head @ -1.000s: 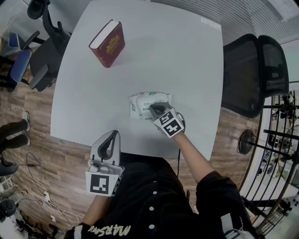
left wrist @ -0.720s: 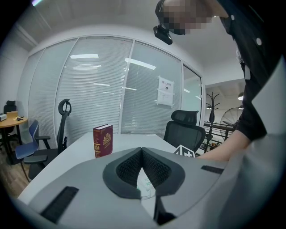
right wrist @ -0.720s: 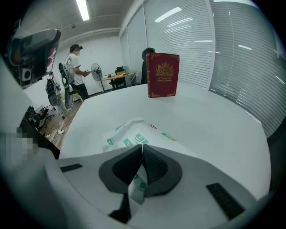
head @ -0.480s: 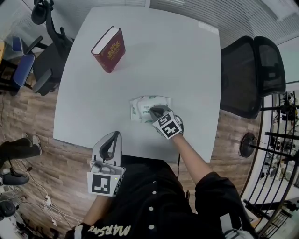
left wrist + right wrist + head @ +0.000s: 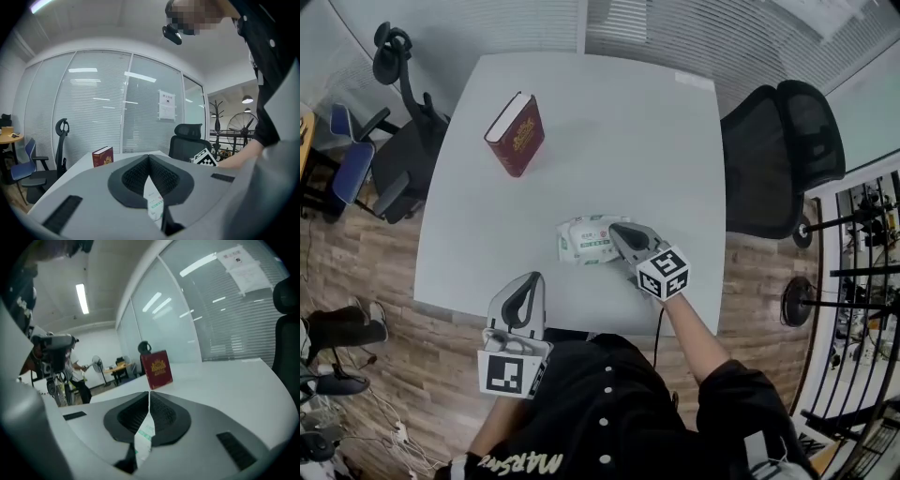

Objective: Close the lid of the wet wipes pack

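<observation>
The wipes pack (image 5: 587, 241) is lying flat toward the table's (image 5: 581, 122) near edge. The right gripper (image 5: 616, 229) is hovering over its right end and the left gripper (image 5: 529, 279) is hovering nearer, both with jaws pressed together, empty.

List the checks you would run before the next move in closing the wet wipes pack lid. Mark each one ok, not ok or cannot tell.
1. Wet wipes pack lies on the table: ok.
2. Lid pressed shut: cannot tell, since it cannot be made out in any view.
3. Right tool has its jaws together with nothing held: ok.
4. Left tool has its jaws together and is apart from the pack: ok.
5. Book lies well away from the pack: ok.
</observation>
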Motion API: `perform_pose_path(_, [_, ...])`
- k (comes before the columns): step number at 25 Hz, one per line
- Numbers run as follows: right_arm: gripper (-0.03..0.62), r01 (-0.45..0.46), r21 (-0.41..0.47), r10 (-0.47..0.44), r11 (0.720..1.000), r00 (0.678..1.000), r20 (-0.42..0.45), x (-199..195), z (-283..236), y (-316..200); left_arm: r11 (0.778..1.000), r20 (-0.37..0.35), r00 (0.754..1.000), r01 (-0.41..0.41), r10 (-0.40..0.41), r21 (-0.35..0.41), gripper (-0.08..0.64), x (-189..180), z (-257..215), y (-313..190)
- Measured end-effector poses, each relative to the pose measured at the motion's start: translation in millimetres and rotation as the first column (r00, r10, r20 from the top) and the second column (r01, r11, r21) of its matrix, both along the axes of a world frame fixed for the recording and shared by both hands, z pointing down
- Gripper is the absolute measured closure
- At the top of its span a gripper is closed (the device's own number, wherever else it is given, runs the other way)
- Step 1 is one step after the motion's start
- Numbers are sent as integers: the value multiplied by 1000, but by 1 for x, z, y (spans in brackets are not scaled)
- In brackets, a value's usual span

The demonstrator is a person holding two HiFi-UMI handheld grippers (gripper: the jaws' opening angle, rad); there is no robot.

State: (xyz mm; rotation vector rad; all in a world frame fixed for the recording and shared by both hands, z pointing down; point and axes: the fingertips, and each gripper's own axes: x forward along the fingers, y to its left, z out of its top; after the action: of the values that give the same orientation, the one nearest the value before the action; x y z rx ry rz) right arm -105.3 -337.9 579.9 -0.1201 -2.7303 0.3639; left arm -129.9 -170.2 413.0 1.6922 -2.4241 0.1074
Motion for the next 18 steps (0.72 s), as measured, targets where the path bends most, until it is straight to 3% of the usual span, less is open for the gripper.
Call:
perform_pose_path(4, [558,-22,-37,29,999,978,205,22,-70,0,999,20,1000,-15,14,41,552,3,-14,-3])
perform_pose_path(8, [558,-59,21,48,998,933,358,49,-134,0,997,41,999,-20,16,78,552,1,-30,-4])
perform_pose_path(14, [558,-194,95,128,976,875,468,98,-204,-15,992,80,997,-32,22,124,552,-2,-47,-8])
perform_pose_path(18, [558,-288,168,157,943,828,539,135,-244,-19,987,122,992,-32,13,156,552,-6,-67,-8])
